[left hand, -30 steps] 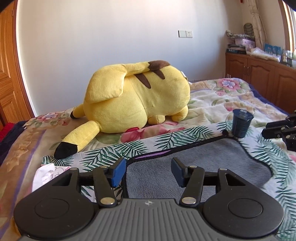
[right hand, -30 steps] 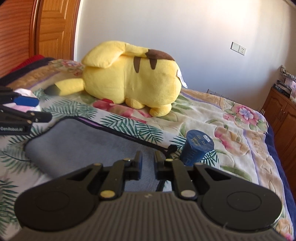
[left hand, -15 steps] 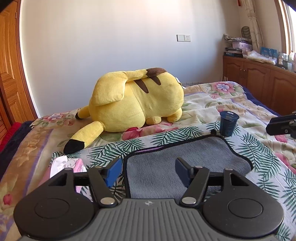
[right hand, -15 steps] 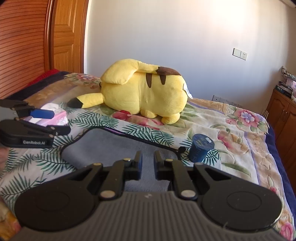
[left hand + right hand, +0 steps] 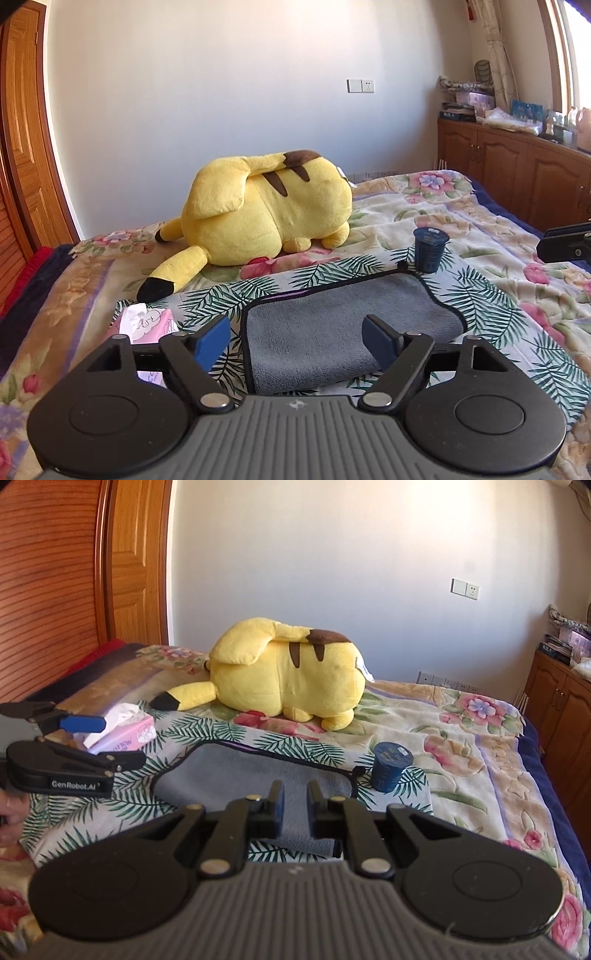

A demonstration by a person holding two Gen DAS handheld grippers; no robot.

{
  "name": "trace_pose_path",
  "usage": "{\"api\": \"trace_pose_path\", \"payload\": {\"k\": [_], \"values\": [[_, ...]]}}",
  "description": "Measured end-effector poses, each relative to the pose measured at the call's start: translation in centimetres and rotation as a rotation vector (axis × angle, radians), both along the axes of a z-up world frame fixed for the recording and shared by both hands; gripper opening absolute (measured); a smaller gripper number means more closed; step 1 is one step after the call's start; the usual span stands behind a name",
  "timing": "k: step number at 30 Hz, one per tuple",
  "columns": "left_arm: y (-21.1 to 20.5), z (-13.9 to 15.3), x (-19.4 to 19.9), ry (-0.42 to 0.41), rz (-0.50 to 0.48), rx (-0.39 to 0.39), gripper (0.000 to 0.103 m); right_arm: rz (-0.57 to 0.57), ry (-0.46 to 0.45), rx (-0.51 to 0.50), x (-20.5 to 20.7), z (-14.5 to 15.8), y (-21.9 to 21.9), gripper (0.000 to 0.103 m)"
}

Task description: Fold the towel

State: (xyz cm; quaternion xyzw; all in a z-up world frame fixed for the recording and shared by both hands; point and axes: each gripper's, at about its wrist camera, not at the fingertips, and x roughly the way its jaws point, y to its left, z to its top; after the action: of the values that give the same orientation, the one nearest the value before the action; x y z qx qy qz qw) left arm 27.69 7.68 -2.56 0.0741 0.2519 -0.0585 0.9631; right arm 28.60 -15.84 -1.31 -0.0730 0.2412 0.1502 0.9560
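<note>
A grey towel [image 5: 332, 328] with dark trim lies folded flat on the palm-leaf bedspread; it also shows in the right wrist view [image 5: 255, 779]. My left gripper [image 5: 295, 338] is open and empty, raised above the towel's near left part. It appears from the side in the right wrist view [image 5: 103, 742]. My right gripper [image 5: 295, 803] has its jaws a narrow gap apart with nothing between them, raised above the towel's near edge. Its tip shows at the right edge of the left wrist view [image 5: 565, 242].
A big yellow plush toy [image 5: 266, 210] lies behind the towel. A dark blue cup [image 5: 428, 249] stands at the towel's far right corner. A pink tissue box [image 5: 147, 325] sits left of the towel. Wooden cabinets [image 5: 517, 166] line the right wall.
Both grippers have pulled back and up from the towel, so more of the bed shows. The left jaws have stayed open, the right ones nearly closed. The towel has not moved.
</note>
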Motion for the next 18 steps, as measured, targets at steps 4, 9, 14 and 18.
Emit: {"api": "trace_pose_path", "payload": {"k": [4,9,14,18], "values": [[-0.1,0.8,-1.5,-0.005,0.017,-0.011,0.069,-0.015,-0.005,0.019,-1.3,0.7,-0.8,0.015],[0.1,1.5,-4.0,-0.014,0.038,-0.024,0.076,-0.040,-0.029,0.034,-3.0,1.7,-1.7,0.060],[0.2,1.9,-6.1,-0.022,0.045,-0.033,0.087,-0.063,-0.045,0.044,-4.2,2.9,-2.4,0.068],[-0.1,2.3,-7.8,-0.031,0.037,-0.029,0.087,-0.085,-0.067,0.063,-5.2,3.6,-3.0,0.091]]}}
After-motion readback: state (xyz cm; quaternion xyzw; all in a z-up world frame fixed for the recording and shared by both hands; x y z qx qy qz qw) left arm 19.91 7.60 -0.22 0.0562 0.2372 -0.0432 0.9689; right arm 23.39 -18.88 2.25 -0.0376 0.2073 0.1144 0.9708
